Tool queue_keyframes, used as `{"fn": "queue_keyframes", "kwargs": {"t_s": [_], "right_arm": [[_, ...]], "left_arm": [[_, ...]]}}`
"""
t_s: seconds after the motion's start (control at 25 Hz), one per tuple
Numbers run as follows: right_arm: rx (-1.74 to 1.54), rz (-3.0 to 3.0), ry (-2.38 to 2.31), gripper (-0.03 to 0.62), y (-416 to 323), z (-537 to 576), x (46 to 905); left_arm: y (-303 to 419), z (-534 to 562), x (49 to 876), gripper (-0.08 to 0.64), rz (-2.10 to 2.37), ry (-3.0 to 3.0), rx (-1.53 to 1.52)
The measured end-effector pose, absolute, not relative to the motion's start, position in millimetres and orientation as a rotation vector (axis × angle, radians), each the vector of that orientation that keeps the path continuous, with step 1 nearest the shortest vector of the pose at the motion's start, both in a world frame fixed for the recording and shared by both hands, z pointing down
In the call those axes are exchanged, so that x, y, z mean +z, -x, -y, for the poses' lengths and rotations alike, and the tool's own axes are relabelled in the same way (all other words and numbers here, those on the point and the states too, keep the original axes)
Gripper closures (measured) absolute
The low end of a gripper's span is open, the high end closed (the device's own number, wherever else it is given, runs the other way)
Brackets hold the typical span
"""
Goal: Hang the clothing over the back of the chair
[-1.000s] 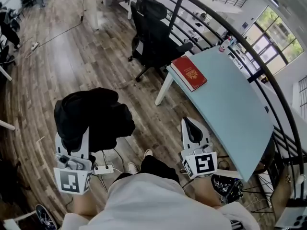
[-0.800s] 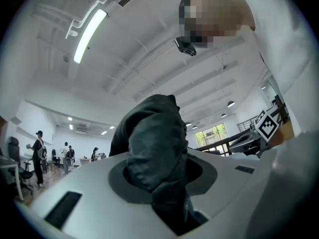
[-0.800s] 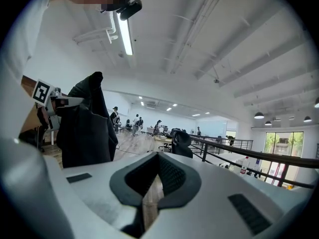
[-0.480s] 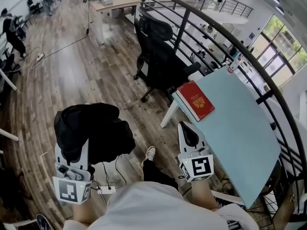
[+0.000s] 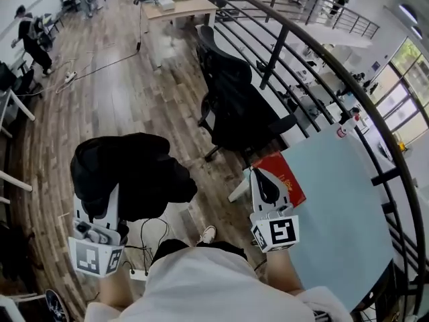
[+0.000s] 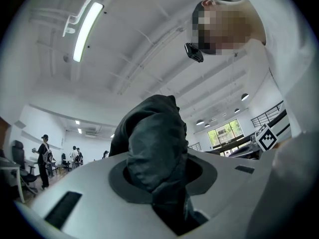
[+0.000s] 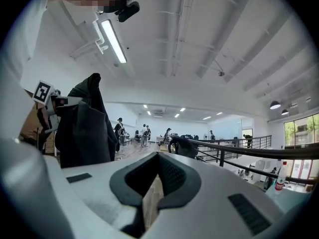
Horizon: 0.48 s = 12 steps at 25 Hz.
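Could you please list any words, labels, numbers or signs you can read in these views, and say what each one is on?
No text here can be read.
Red book: cover print too small to read.
Bottle: label too small to read.
Square markers on the cubes: black-and-white patterns, no words.
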State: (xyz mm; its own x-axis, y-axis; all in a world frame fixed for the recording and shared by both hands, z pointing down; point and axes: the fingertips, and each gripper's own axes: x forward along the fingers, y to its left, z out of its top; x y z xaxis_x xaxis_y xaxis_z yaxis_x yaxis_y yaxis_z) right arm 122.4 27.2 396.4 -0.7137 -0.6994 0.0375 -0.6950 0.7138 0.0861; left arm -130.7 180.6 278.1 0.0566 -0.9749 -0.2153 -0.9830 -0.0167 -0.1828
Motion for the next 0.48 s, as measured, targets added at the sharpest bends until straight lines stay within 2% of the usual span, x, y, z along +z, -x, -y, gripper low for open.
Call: {"fn": "queue_keyframes", "kwargs": {"t_s": [0.48], "right_arm": [[-0.099, 2.872, -1.112, 0.577, -84, 39, 391]], "left_arm": [[147, -68, 301, 0.425, -1.968, 2.166, 0.019]]}}
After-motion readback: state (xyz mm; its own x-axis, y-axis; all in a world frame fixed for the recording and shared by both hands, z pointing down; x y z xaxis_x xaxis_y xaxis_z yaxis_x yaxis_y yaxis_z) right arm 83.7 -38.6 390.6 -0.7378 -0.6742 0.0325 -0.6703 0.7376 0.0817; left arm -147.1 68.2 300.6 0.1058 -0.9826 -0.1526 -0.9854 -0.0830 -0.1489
